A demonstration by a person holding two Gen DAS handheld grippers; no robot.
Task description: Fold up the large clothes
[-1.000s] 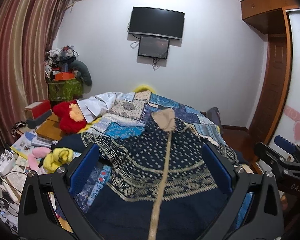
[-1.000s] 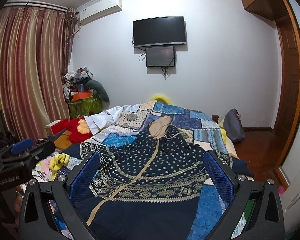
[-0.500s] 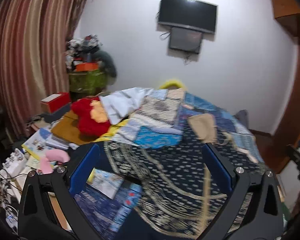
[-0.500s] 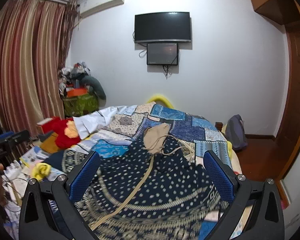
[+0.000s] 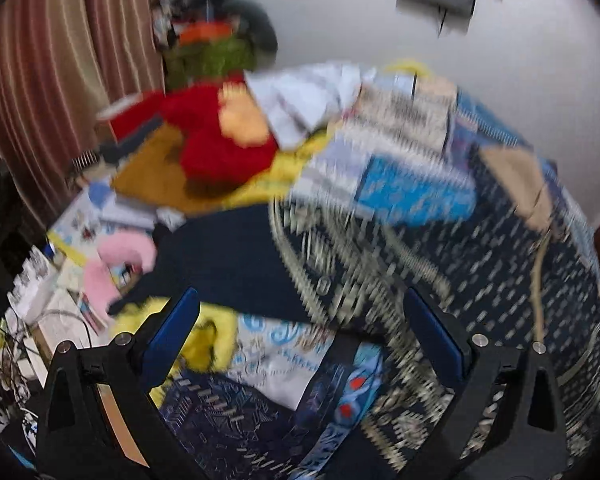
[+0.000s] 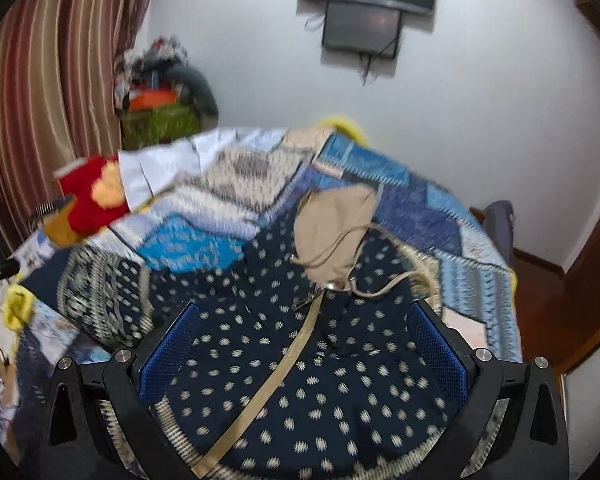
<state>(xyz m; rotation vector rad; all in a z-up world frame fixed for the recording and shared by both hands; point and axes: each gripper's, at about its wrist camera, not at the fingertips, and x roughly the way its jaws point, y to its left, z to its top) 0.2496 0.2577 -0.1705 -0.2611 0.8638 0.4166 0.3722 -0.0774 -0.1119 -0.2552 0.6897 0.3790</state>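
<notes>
Left wrist view heavily motion-blurred; pattern detail smeared, clutter at left edge hard to identify. Both views cut off at the bottom by gripper bodies. One navy dotted garment [image 6: 308, 364] lies spread across the patchwork bedspread [image 6: 412, 208], filling lower centre of the right view, with one tan strip [image 6: 276, 376] running diagonally and one beige cloth patch [image 6: 332, 224] with cord at its top. Left gripper [image 5: 300, 344] released, blue pads apart over the garment's patterned hem [image 5: 340, 264]. Right gripper [image 6: 304, 348] also spread wide, empty. One red plush toy [image 5: 216, 140] upper left. Two wall screens [image 6: 364, 4], partly cropped.
</notes>
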